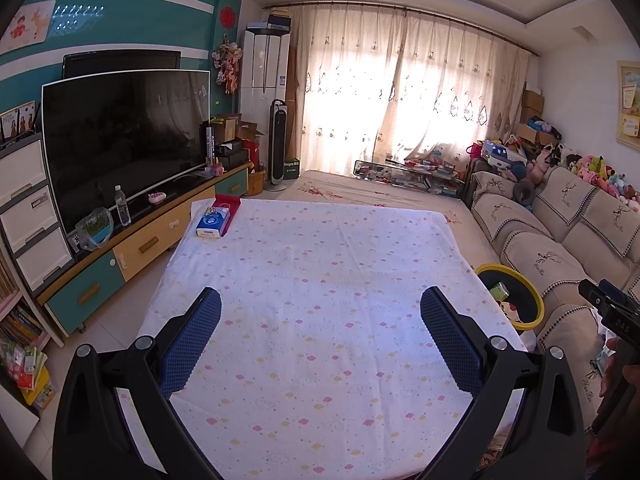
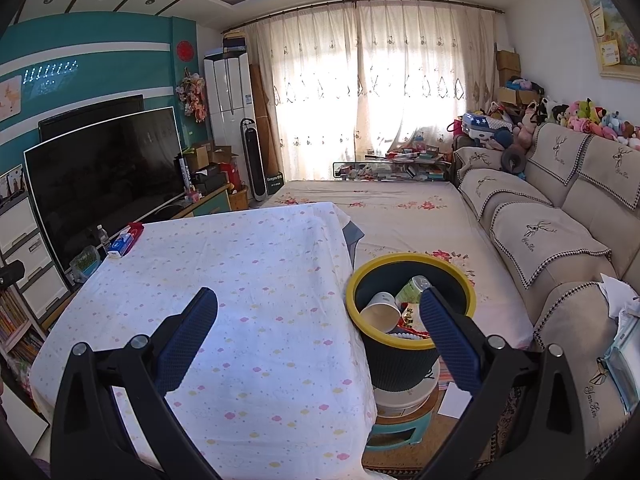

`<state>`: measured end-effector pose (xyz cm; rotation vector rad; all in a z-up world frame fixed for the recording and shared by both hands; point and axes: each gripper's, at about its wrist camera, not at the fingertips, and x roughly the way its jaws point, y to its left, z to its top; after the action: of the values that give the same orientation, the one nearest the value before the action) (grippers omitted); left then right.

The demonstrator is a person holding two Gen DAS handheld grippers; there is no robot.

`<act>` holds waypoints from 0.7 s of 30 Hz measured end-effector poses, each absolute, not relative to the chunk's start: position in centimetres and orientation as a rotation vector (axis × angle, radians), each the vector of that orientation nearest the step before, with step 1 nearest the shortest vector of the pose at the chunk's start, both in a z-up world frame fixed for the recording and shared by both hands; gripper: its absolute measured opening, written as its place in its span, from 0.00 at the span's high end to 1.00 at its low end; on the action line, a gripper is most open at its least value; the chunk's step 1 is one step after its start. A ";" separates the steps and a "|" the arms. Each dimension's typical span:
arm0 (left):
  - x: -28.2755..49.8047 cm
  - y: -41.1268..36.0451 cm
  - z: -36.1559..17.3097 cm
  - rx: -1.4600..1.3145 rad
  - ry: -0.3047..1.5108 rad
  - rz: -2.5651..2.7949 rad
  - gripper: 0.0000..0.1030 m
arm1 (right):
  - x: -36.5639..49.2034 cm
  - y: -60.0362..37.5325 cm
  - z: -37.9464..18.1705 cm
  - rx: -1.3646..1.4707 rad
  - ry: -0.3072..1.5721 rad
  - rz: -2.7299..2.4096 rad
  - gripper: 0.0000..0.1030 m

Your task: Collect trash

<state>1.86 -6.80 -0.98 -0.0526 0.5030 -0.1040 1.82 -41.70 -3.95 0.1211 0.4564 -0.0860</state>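
A dark bin with a yellow rim (image 2: 412, 350) stands on a stool at the table's right side; inside lie a paper cup (image 2: 380, 314), a green bottle (image 2: 412, 288) and other scraps. In the left wrist view the same bin (image 1: 528, 312) shows at the table's right edge. My left gripper (image 1: 320, 312) hangs open over the cloud-print tablecloth (image 1: 312, 288), nothing between its fingers. My right gripper (image 2: 318, 314) is open too, straddling the table's right edge (image 2: 348, 264) and the bin. The other gripper's body (image 1: 612, 308) shows at far right.
A blue tissue pack (image 1: 214, 222) on a red box (image 1: 228, 205) lies at the table's far left corner. A TV (image 1: 124, 136) on a low cabinet runs along the left. A beige sofa (image 2: 560, 224) with plush toys lines the right. A glass table (image 2: 392, 170) stands by the curtains.
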 end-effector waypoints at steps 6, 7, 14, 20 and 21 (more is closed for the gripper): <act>1.9 -7.2 -1.5 -0.053 0.508 -0.105 0.05 | 1.8 -41.7 -3.9 0.121 0.456 -0.086 0.07; 1.8 -7.3 -1.6 -0.053 0.508 -0.106 0.05 | 1.8 -41.7 -3.9 0.121 0.455 -0.086 0.07; 1.8 -7.3 -1.6 -0.052 0.508 -0.105 0.05 | 1.8 -41.7 -4.0 0.121 0.458 -0.085 0.07; 1.9 -7.4 -1.7 -0.053 0.510 -0.104 0.05 | 1.9 -41.7 -4.0 0.121 0.459 -0.086 0.07; 1.9 -7.5 -1.8 -0.053 0.511 -0.105 0.05 | 1.9 -41.7 -4.0 0.121 0.459 -0.086 0.07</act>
<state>1.86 -7.48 -1.83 -0.0533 0.5111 -0.1049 1.85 -41.69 -4.00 0.1207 0.4588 -0.0863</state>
